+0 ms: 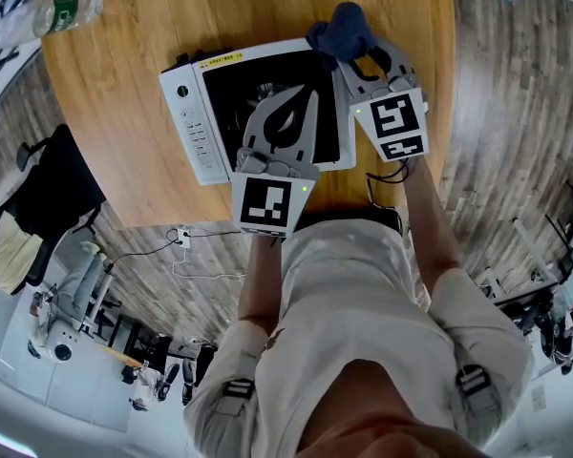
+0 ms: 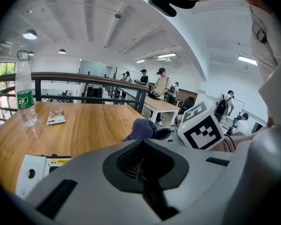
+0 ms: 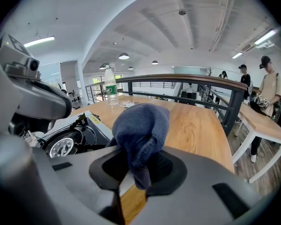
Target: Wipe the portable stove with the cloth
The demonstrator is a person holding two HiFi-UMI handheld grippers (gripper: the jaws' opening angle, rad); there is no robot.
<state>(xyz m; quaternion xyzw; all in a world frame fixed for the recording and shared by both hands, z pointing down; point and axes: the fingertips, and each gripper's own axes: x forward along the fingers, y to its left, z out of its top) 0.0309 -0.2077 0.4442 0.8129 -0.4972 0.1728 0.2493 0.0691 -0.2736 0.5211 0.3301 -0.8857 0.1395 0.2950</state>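
The right tool (image 3: 139, 175) grips the soft, light cloth (image 3: 140, 125), bunched over a far corner of the stove (image 1: 196, 113) near the tabletop (image 1: 267, 8) front edge; the left tool (image 2: 143, 168) is clenched, empty

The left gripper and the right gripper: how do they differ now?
The left gripper has its jaws shut on nothing; the right gripper is shut on the dark blue cloth. The left gripper is over the stove, the right gripper at its far right corner. Both are grey.
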